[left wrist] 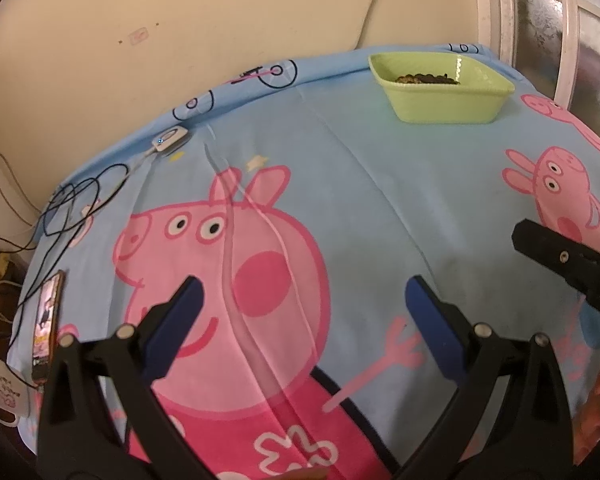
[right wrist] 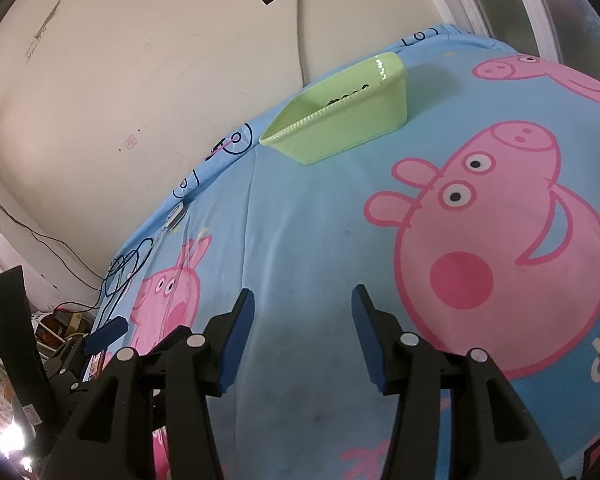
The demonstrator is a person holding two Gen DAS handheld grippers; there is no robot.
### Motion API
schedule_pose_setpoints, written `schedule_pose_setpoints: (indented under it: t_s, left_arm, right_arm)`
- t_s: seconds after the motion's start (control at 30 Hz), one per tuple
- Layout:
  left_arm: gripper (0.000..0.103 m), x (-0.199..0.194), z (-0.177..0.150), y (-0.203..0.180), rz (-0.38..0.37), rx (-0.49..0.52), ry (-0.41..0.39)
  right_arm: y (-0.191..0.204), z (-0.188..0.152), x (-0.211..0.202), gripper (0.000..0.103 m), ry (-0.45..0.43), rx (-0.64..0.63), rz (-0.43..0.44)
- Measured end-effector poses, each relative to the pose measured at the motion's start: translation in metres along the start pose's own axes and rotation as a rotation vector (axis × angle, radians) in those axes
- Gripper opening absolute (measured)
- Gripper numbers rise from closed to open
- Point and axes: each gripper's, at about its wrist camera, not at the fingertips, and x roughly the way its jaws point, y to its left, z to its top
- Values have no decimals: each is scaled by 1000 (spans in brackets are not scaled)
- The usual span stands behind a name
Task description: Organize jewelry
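A pale green rectangular tray [left wrist: 444, 102] stands near the far edge of the bed, with dark beaded jewelry [left wrist: 426, 78] lying in its bottom. The same tray [right wrist: 340, 128] shows in the right wrist view, where only a row of dark beads [right wrist: 350, 96] peeks over its rim. My left gripper [left wrist: 304, 296] hovers open over the cartoon-pig sheet with nothing between its blue pads. My right gripper [right wrist: 302, 304] is also open and empty, well short of the tray. The right gripper's black body [left wrist: 568, 268] juts into the left wrist view at the right edge.
A blue bedsheet [left wrist: 380, 208] printed with pink pigs covers the bed. A phone [left wrist: 48, 324], tangled black cables [left wrist: 76, 200] and a small white charger [left wrist: 172, 138] lie along its left edge. A cream wall stands behind, with a window frame [left wrist: 540, 20] at the right.
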Motion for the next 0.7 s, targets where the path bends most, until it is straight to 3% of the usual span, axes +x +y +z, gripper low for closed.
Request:
schedule_pose_setpoints:
  t_s: [0.7]
  left_arm:
    - [97,5,-2,11,-3,-63,73]
  right_arm:
    - [7,-5,-3,26,-9,5,7]
